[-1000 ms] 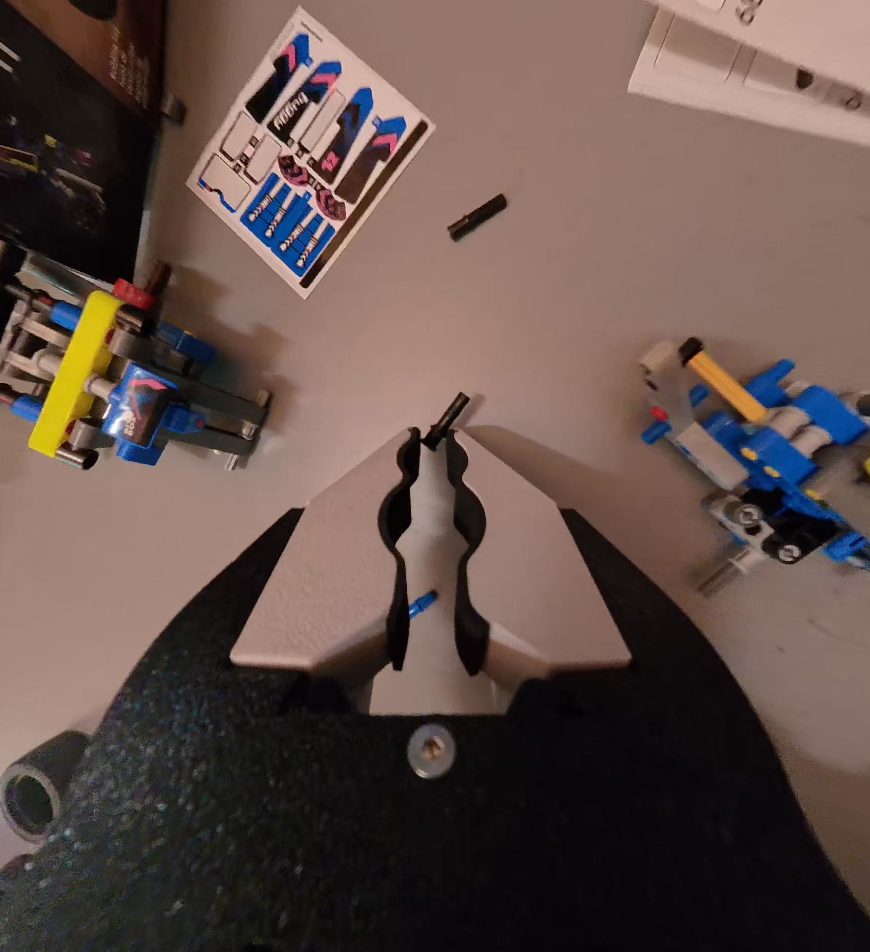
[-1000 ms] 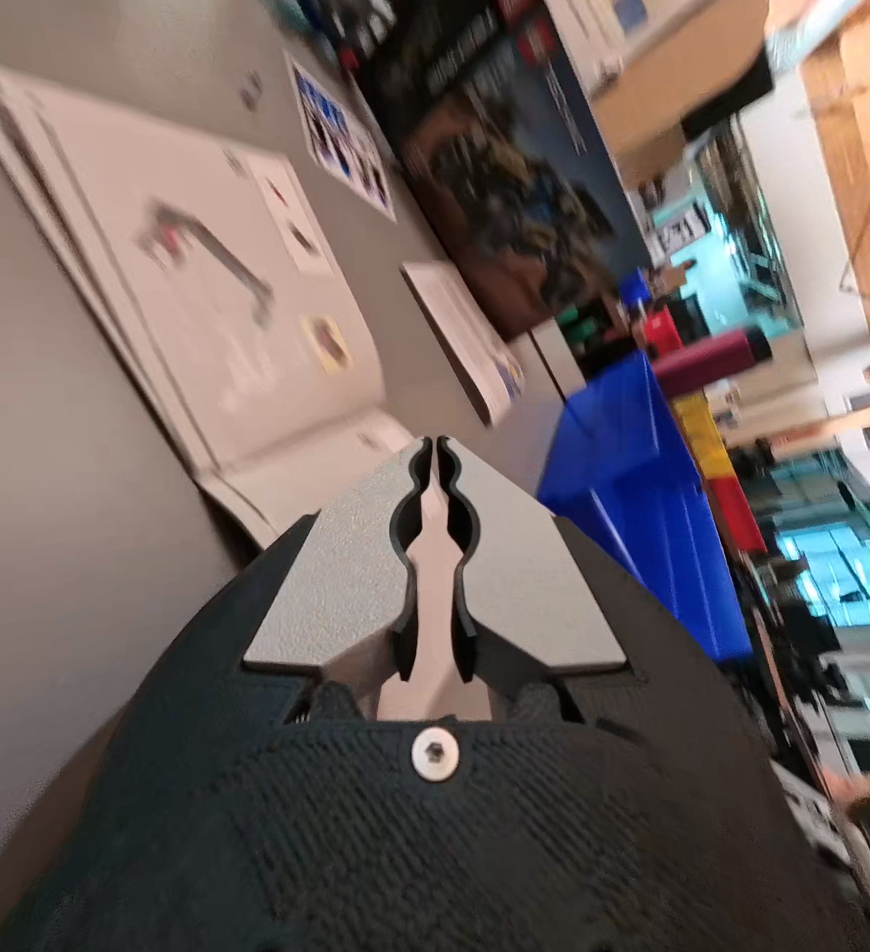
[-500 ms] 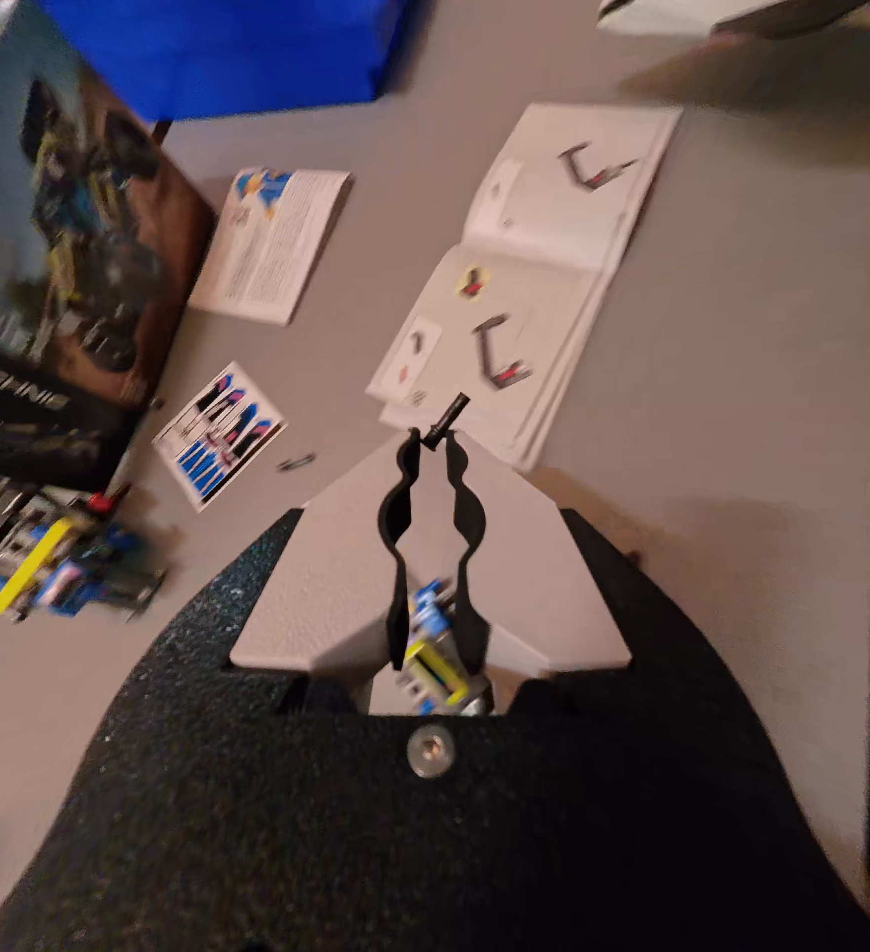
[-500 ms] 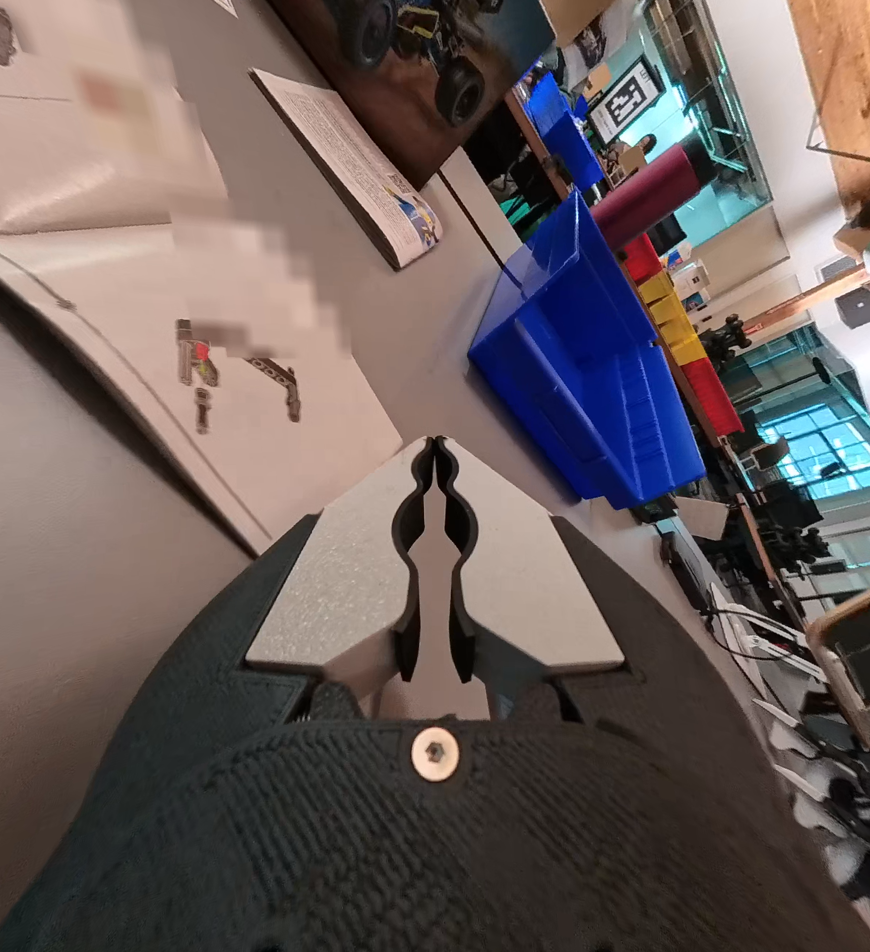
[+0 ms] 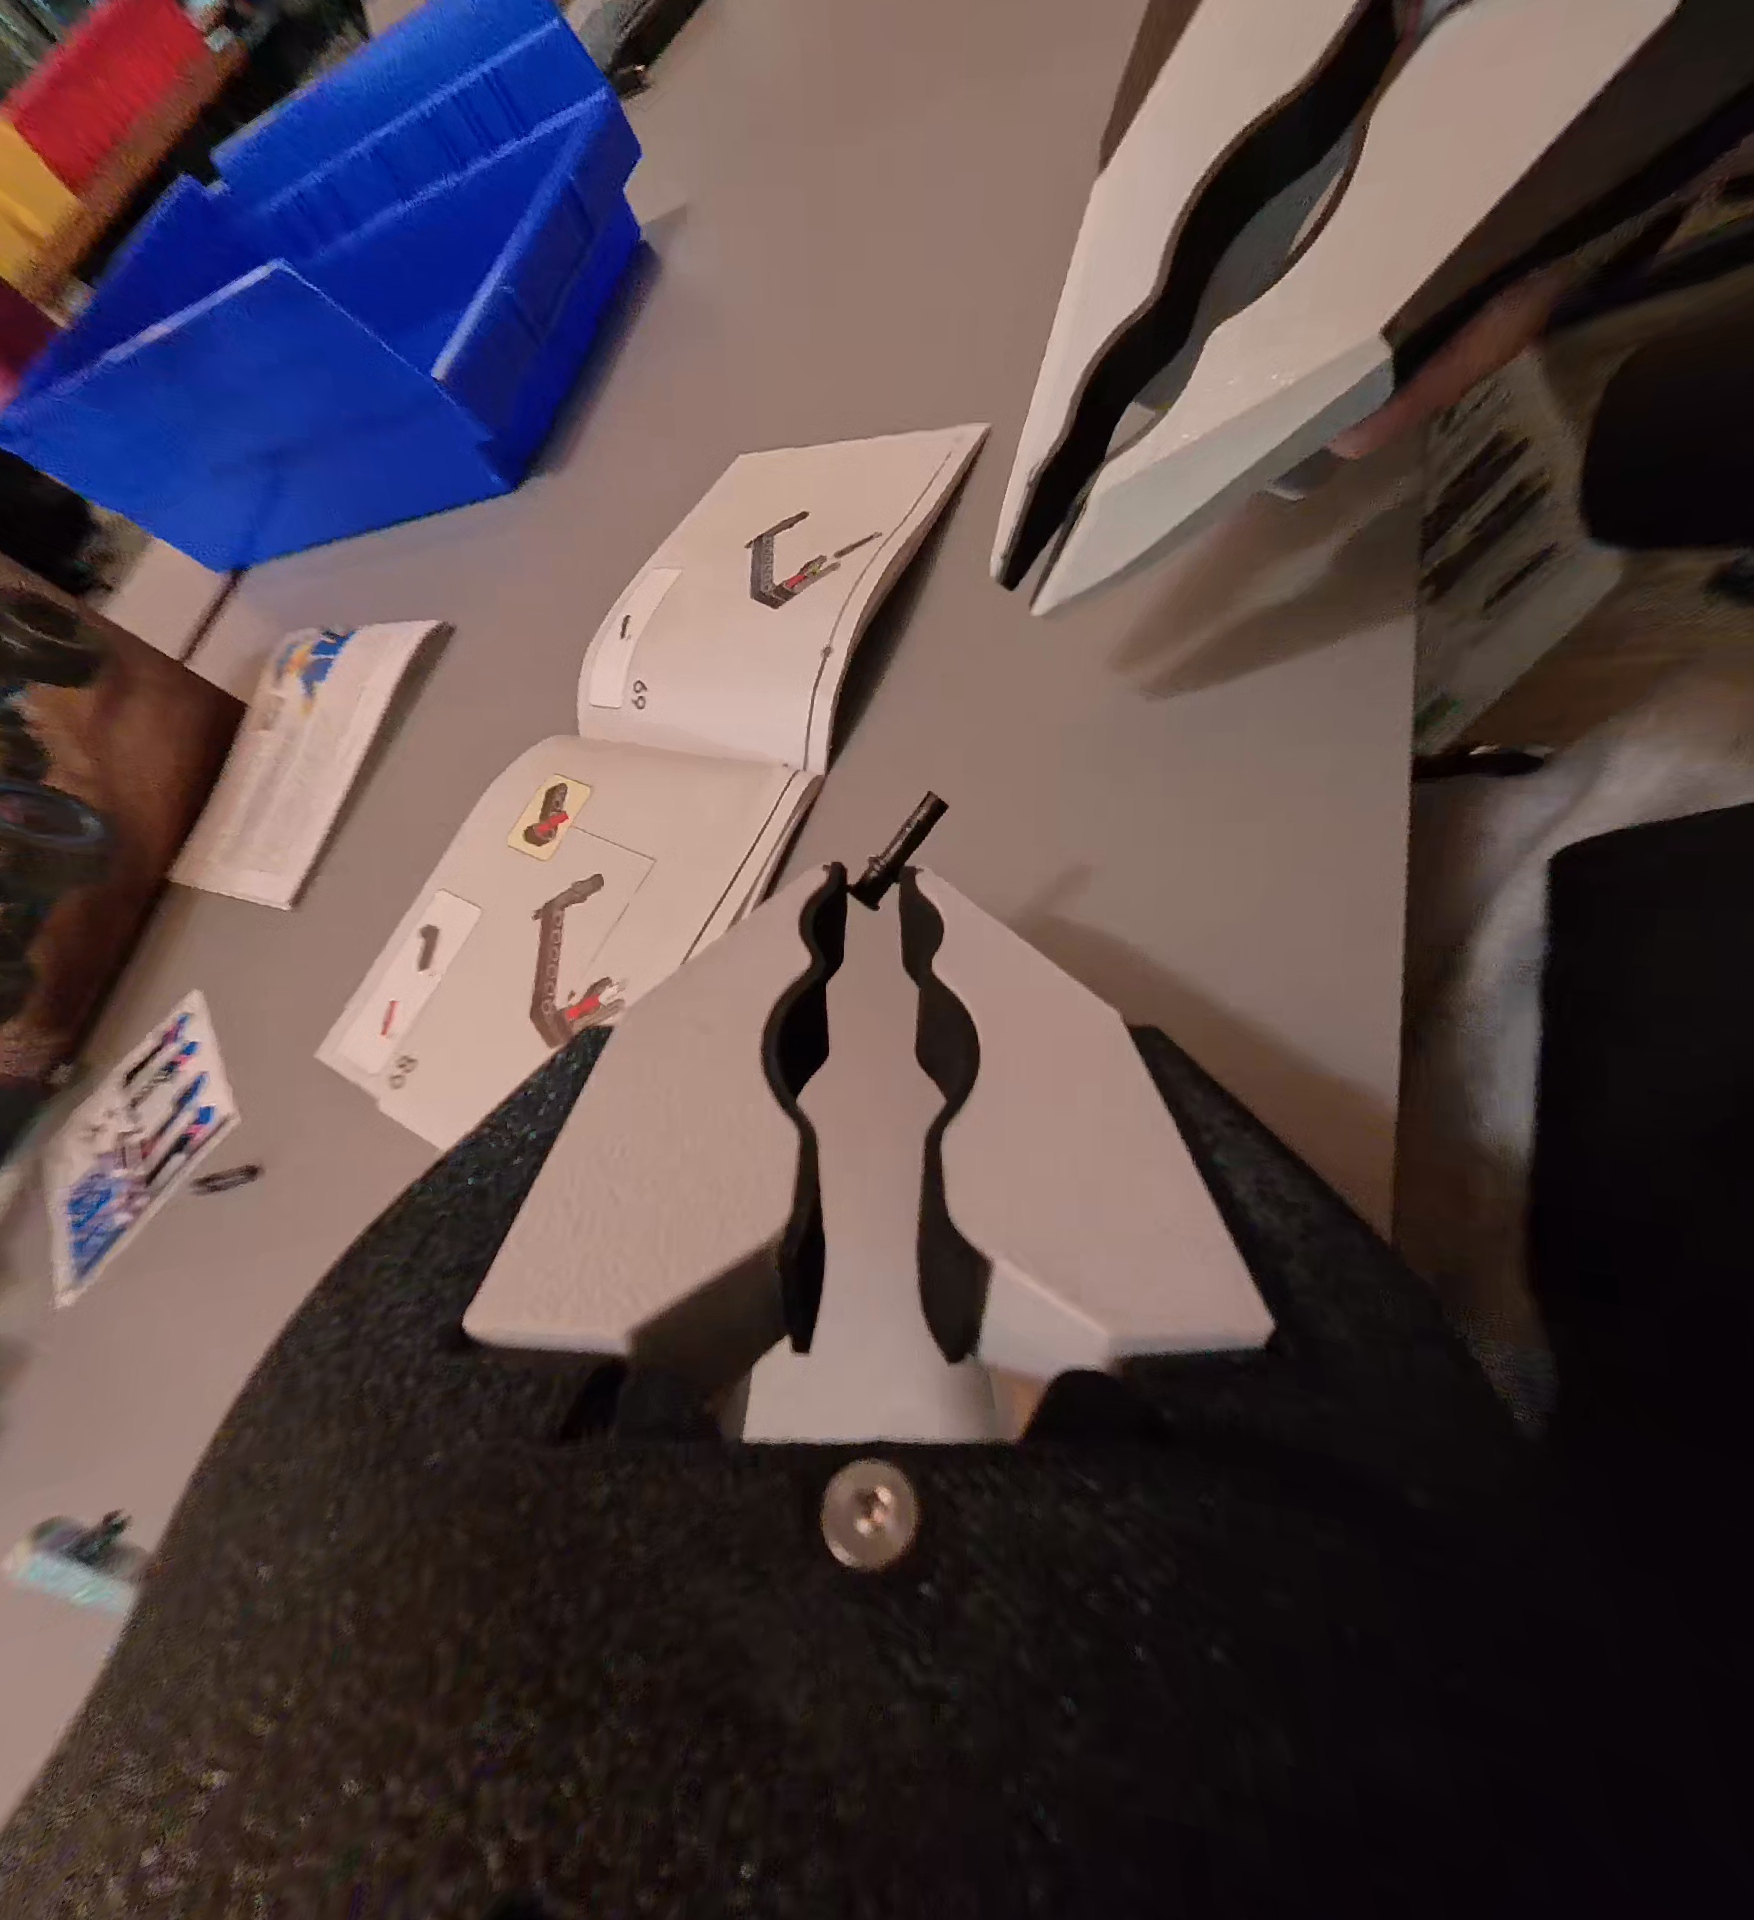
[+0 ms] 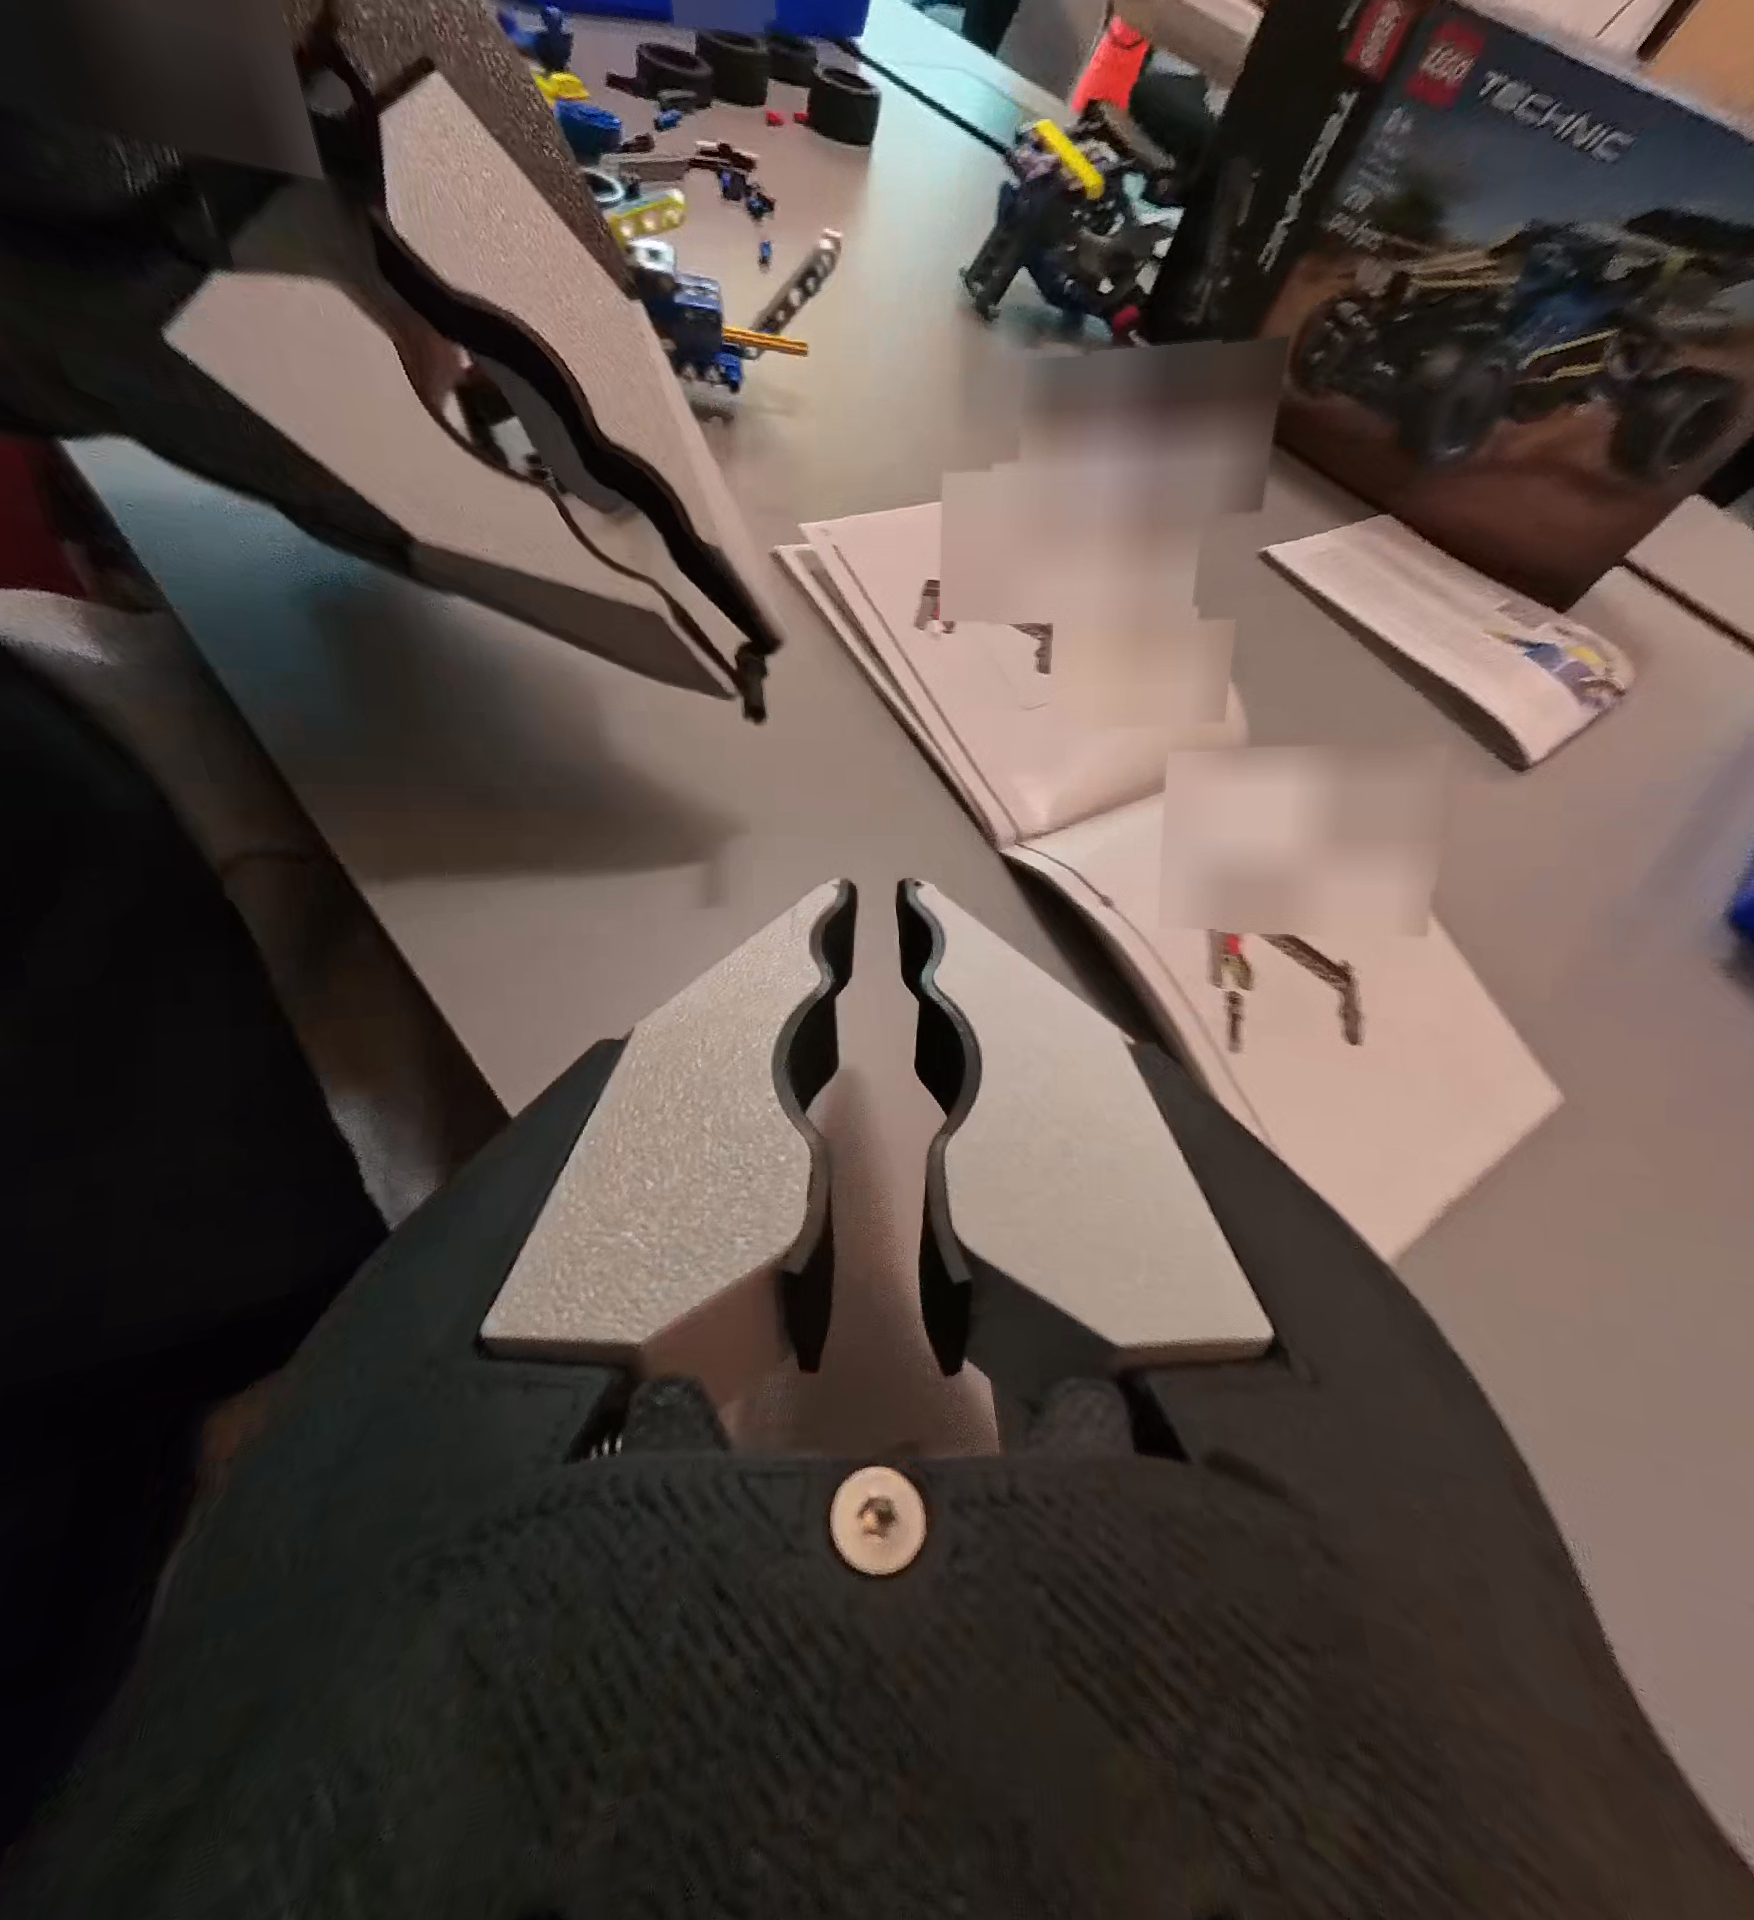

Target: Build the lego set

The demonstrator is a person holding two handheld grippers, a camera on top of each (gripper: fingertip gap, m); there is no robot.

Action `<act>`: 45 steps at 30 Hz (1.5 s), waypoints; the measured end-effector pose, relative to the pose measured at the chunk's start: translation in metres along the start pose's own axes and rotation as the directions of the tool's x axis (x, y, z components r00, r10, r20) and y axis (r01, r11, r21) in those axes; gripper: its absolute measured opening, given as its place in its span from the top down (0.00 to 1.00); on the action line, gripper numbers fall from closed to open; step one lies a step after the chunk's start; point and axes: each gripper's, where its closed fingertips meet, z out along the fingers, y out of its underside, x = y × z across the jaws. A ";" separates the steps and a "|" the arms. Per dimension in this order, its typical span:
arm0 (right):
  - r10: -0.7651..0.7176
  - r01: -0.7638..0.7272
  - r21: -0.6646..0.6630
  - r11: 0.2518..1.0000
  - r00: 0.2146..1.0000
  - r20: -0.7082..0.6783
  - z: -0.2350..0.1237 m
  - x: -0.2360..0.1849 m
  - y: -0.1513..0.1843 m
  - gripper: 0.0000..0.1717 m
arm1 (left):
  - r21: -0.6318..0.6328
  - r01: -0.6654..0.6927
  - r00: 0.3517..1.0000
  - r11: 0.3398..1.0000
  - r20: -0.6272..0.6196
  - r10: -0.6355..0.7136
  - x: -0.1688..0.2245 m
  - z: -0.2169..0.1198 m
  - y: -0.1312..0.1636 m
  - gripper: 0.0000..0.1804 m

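A small black pin [image 5: 899, 850], thin and ribbed at one end, is clamped at the very tips of the left gripper [image 5: 873, 883] and is held above the grey table [image 5: 1112, 748], just beside an open booklet [image 5: 644, 821]. The right gripper [image 6: 875, 896] is seen slightly parted, with nothing gripped, over the bare table beside the same booklet. The pin's gripped end is hidden between the pads. Far-off toy parts [image 6: 707, 301] are blurred.

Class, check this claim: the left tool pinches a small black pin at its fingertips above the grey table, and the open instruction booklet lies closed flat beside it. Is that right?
One detail is wrong. The left tool does pinch the small black pin above the grey table, but the instruction booklet lies open, pages showing, as the left wrist view shows.
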 end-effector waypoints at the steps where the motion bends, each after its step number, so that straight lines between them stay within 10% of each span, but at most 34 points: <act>1: 0.012 -0.012 -0.004 1.000 1.000 0.008 0.003 -0.005 -0.002 0.96 | -0.004 -0.046 0.998 0.999 0.033 0.046 0.000 0.000 0.001 0.96; 14: 0.085 -0.104 0.104 0.989 0.982 0.170 0.027 -0.040 -0.037 0.97 | 0.019 -0.286 0.934 0.958 0.229 0.275 0.004 -0.019 -0.012 0.96; 38: 0.221 -0.222 0.019 0.975 0.974 0.040 0.044 -0.021 -0.014 0.99 | 0.019 -0.178 0.961 0.984 0.218 0.170 -0.008 -0.023 0.014 0.92; 45: 0.220 -0.219 -0.022 0.975 0.975 0.040 0.047 -0.024 -0.008 0.99 | -0.151 -0.309 0.849 0.939 0.401 0.343 -0.024 -0.013 0.026 0.96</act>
